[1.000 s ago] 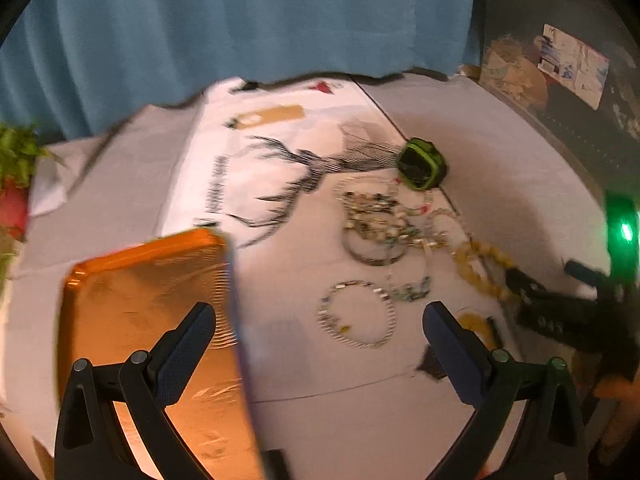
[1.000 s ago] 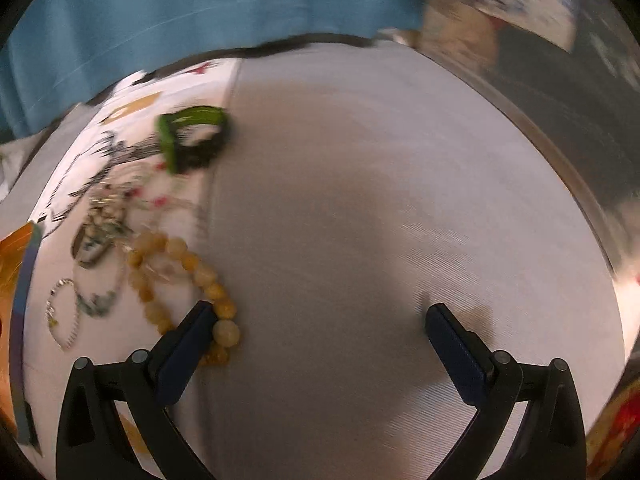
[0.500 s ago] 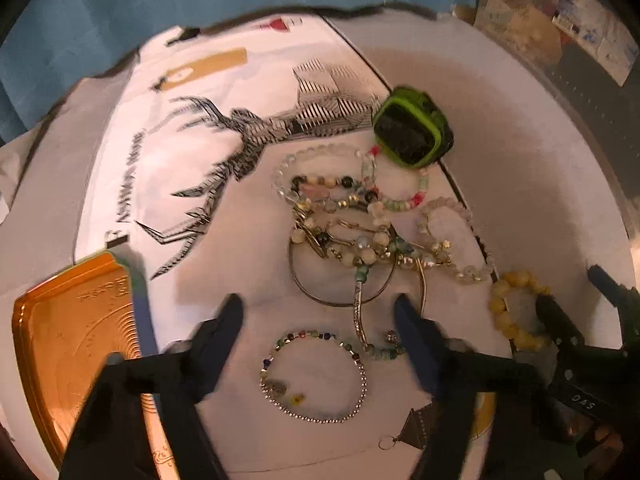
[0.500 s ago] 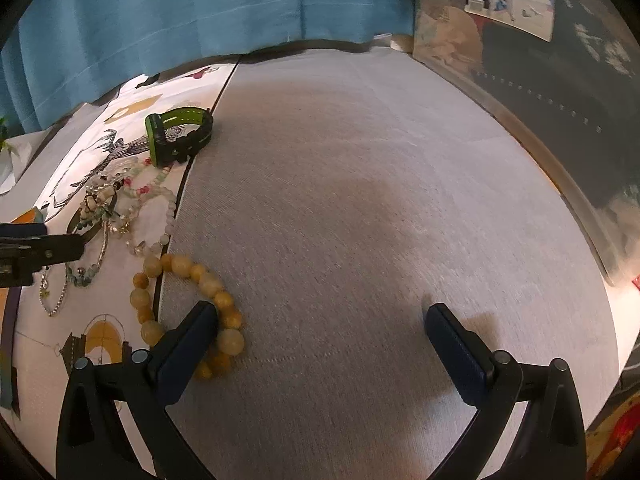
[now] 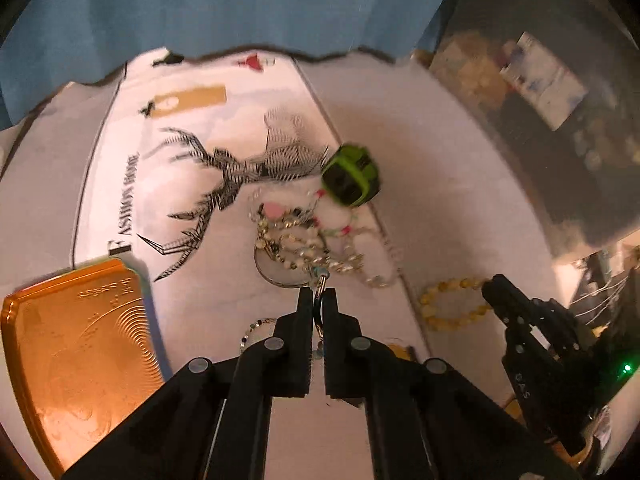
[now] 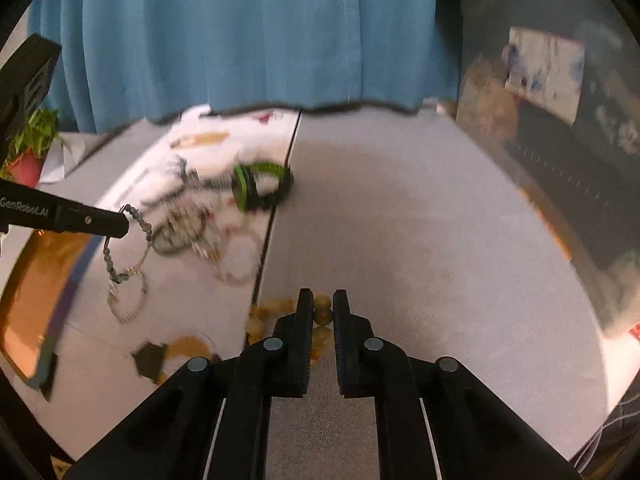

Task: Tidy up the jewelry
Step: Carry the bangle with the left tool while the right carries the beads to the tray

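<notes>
Left gripper (image 5: 318, 294), seen from its own wrist camera: jaws drawn nearly together, pinching a thin beaded bracelet (image 6: 120, 256). In the right wrist view the same gripper enters from the left edge, and the bracelet hangs from its tip in a loop above the printed cloth (image 5: 192, 184). Right gripper (image 6: 322, 308): jaws narrowed around one bead of the amber bead bracelet (image 5: 452, 304), which lies on the grey tablecloth (image 6: 420, 220) just past the printed cloth's edge; whether the bead is lifted cannot be told. Remaining jewelry: a tangled pile of bracelets (image 5: 312, 244) on the printed cloth, with a green-and-black watch (image 5: 350, 178) at its far side. An orange tray (image 5: 76, 348) sits at the left, near the left gripper. Background: blue curtain (image 6: 248, 36); dark cluttered wall at right, blurred.
</notes>
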`<act>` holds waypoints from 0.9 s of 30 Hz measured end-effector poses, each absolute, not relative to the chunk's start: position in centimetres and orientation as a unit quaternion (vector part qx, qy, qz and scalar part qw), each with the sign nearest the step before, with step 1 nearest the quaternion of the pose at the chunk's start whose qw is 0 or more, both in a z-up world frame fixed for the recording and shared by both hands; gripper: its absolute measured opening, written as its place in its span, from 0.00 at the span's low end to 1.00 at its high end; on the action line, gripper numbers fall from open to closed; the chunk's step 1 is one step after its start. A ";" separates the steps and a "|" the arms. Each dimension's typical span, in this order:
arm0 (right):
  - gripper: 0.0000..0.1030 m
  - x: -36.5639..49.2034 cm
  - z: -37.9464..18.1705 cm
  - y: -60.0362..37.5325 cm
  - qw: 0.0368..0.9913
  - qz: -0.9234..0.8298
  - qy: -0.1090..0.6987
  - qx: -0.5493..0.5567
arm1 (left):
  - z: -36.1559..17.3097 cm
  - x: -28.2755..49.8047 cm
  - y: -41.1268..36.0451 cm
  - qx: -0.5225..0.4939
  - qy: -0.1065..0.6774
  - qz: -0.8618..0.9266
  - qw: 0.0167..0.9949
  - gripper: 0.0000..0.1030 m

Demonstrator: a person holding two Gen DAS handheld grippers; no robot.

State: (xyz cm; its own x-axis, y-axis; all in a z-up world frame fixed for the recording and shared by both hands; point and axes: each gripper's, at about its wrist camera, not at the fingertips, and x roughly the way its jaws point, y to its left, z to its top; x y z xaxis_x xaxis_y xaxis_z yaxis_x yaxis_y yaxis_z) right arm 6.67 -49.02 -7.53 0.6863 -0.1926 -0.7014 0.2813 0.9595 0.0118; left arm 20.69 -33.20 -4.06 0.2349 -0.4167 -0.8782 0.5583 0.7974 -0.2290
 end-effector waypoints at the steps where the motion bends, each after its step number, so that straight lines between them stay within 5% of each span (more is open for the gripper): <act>1: 0.10 6.6 -6.8 -48.8 0.918 -0.131 0.371 0.056 | -3.2 20.3 -32.9 0.064 0.527 -0.312 0.788 0.02; 11: 0.10 2.2 -0.6 -43.8 0.933 -0.113 0.339 0.044 | 4.4 13.2 -27.4 0.089 0.420 -0.284 0.857 0.02; 27: 0.10 -6.7 3.4 -26.8 0.947 -0.019 0.320 -0.002 | 6.8 0.9 -13.3 0.085 0.365 -0.225 0.899 0.02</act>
